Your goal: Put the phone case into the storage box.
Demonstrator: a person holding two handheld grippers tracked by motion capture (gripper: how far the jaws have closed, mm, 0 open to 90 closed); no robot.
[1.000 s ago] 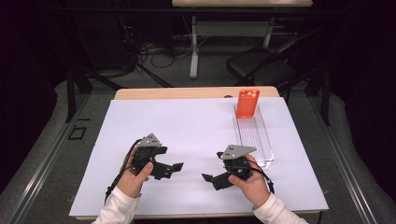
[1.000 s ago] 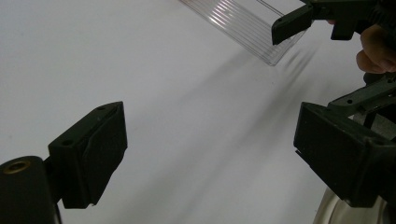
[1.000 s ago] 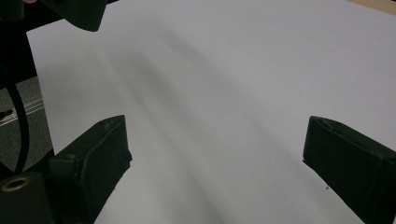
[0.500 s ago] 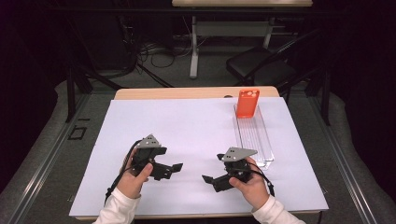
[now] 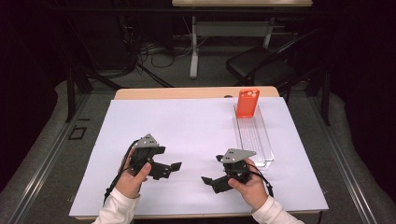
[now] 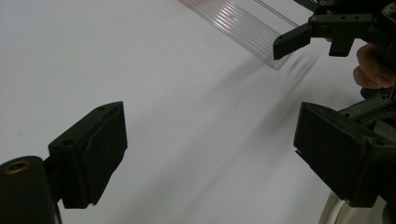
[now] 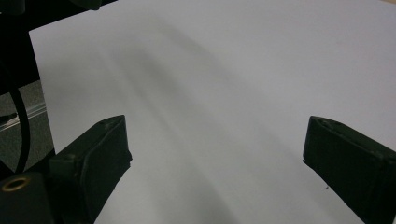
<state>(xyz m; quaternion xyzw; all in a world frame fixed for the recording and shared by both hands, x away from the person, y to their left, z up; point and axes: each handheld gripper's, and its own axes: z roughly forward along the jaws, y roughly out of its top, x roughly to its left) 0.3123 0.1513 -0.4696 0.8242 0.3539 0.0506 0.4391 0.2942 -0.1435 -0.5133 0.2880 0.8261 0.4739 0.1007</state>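
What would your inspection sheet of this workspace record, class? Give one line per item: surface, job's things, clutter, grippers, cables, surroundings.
Surface: white sheet covering a wooden table.
Job's things: orange case standing at the far end of a clear ribbed tray, right of centre.
Clutter: nothing seen.
Grippers: left gripper and right gripper both open, nothing between the jaws, facing each other near the front edge.
Cables: a black cable trails from the left gripper; more lie on the floor behind.
Surroundings: dark room, black chair and another table's legs beyond.
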